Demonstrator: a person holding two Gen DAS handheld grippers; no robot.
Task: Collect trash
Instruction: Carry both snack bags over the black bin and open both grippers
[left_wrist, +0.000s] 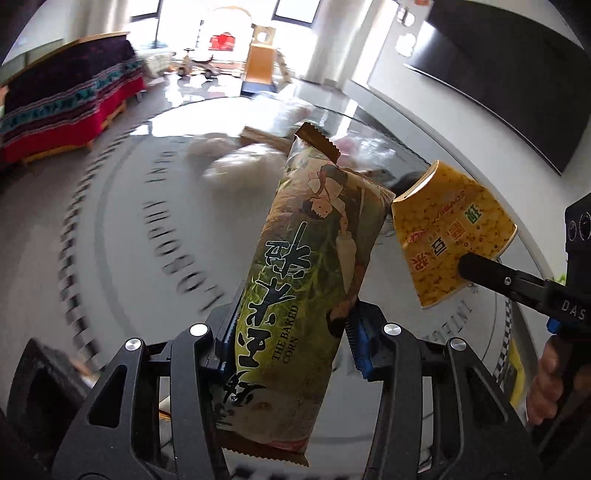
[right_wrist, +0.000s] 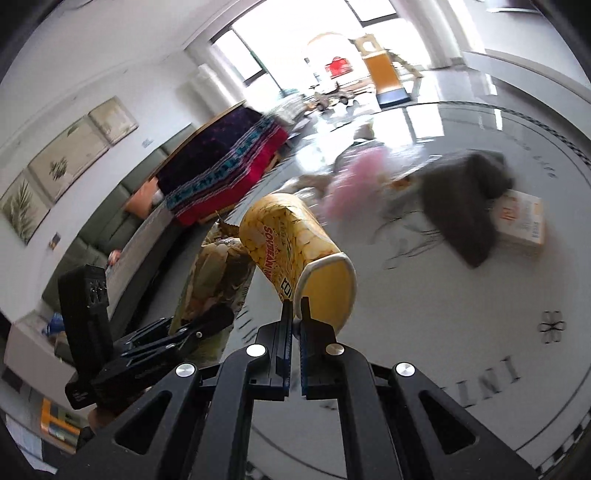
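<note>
A long green snack wrapper (left_wrist: 314, 240) printed "THE BAKED CORN" stands upright between the pads of my left gripper (left_wrist: 291, 328), which is shut on its lower half. It hangs above the table. To its right a yellow paper cup (left_wrist: 454, 229) lies tilted, with my right gripper (left_wrist: 467, 267) pinching its rim. In the right wrist view the right gripper (right_wrist: 294, 306) is shut on the white rim of the cup (right_wrist: 295, 232), mouth toward the camera. The wrapper (right_wrist: 214, 269) and the left gripper (right_wrist: 218, 317) are just to its left.
Below both is a round white table (right_wrist: 443, 314) with dark lettering. On its far side lie a dark grey cloth (right_wrist: 461, 199), a pink fluffy thing (right_wrist: 354, 188), a white-orange box (right_wrist: 521, 221) and blurred white tissue (left_wrist: 236, 158). A bench under a red-purple blanket (left_wrist: 66, 99) stands beyond. A hand (left_wrist: 546, 376) holds the right gripper.
</note>
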